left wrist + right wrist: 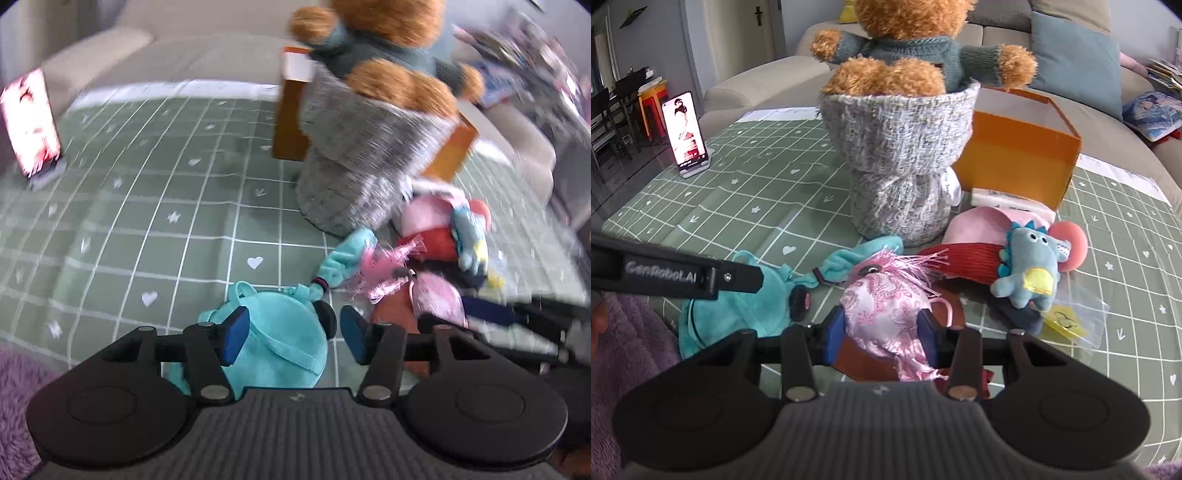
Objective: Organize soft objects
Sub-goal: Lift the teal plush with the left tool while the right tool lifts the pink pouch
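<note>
Right-wrist view only: right hand-held gripper [882, 338] clenches pink satin pouch [886, 314]; left hand-held gripper [293, 334] released above teal pouch [280, 339].

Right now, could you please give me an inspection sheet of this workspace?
Surface: green checked tablecloth with small hearts.
Job's things: teddy bear sitting in the grey knitted bag; teal pouch; pink satin pouch; blue dinosaur plush; red and pink soft pieces beneath it.
Clutter: orange box behind the bag; phone lit on a stand; clear plastic packet.
Grippers: left tool open above the teal pouch; right tool shut on the pink satin pouch.
Cables: nothing seen.
Surroundings: beige sofa with cushions.
</note>
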`<state>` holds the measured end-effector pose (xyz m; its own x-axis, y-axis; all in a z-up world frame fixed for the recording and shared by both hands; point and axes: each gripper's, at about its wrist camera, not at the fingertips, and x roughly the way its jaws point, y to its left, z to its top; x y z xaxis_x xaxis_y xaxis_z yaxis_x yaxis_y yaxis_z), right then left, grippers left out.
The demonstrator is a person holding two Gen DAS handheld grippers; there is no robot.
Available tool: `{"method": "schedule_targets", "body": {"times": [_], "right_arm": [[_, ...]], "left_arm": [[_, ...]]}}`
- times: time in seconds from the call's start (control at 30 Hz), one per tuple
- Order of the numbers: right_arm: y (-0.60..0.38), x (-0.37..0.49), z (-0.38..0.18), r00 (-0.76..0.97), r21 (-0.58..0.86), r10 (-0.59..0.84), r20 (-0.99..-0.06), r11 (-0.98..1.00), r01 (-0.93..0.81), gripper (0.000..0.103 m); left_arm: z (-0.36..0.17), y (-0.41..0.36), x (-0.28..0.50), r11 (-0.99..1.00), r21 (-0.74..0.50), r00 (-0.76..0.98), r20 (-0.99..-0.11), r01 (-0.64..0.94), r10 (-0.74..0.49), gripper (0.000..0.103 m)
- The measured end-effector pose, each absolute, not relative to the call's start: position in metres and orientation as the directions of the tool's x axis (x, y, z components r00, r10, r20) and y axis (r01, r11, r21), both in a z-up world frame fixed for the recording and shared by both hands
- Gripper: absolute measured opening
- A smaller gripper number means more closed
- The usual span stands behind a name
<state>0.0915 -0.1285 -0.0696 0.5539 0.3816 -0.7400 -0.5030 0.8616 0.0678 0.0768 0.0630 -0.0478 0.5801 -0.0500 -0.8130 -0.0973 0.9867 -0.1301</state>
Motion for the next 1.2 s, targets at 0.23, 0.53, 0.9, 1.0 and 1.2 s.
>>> {"method": "schedule_targets", "body": {"times": [0.23,0.53,0.9,1.0,1.2], "right_arm": [[-0.140,0.099,-0.072,0.536,0.115,0.384,-0.752,0.877,-0.466,0.043],[-0.145,0.104,-0.084,0.486,0.155,0.402,-0.776,0.869,-0.471,0.043],[-0.138,0.102,-0.089,0.469,0.127,0.395,-0.790,0.854,-0.505,0.043],[-0.138,0.102,-0.091,0.466,0.122,0.386,-0.796,0.857,-0.501,0.043],[-0.137,0.099,-0.089,0.478,0.108,0.378,-0.793,0.859,-0.500,0.043]], "left_arm": [[-0.066,0.026,0.075,0.992,0.063,0.516,-0.856,0.114,-0.005,0.078],[-0.100,-0.005,0.074,0.867,0.331,0.417,-0.894,0.373,0.162,0.079],[-0.107,0.014,0.086,0.858,0.341,0.382,-0.905,0.384,0.189,0.057],[-0.103,0.016,0.083,0.866,0.331,0.407,-0.898,0.374,0.168,0.034],[-0.077,0.013,0.075,0.898,0.302,0.512,-0.853,0.321,0.104,0.019]]}}
